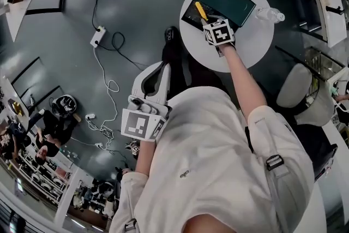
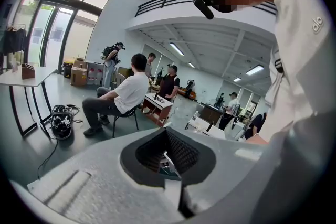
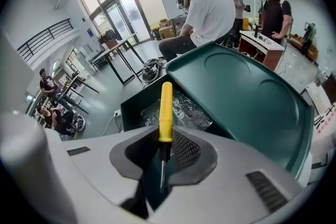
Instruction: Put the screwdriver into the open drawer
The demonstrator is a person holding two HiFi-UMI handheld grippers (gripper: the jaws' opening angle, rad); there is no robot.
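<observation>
The right gripper (image 3: 161, 160) is clamped on the screwdriver (image 3: 166, 113). The thin shaft is pinched between its jaws, and the yellow handle is pointed toward 12 o'clock over the open drawer (image 3: 131, 107), where crinkled clear plastic (image 3: 184, 107) is seen. The dark green box (image 3: 247, 97) is seen at 2 o'clock. In the head view, this box is set on a round white table (image 1: 251, 46), with a bottle (image 1: 270, 15) at its 3 o'clock edge. The left gripper (image 1: 143, 117), jaws together on nothing, is seen at 8 o'clock, well apart from the table.
</observation>
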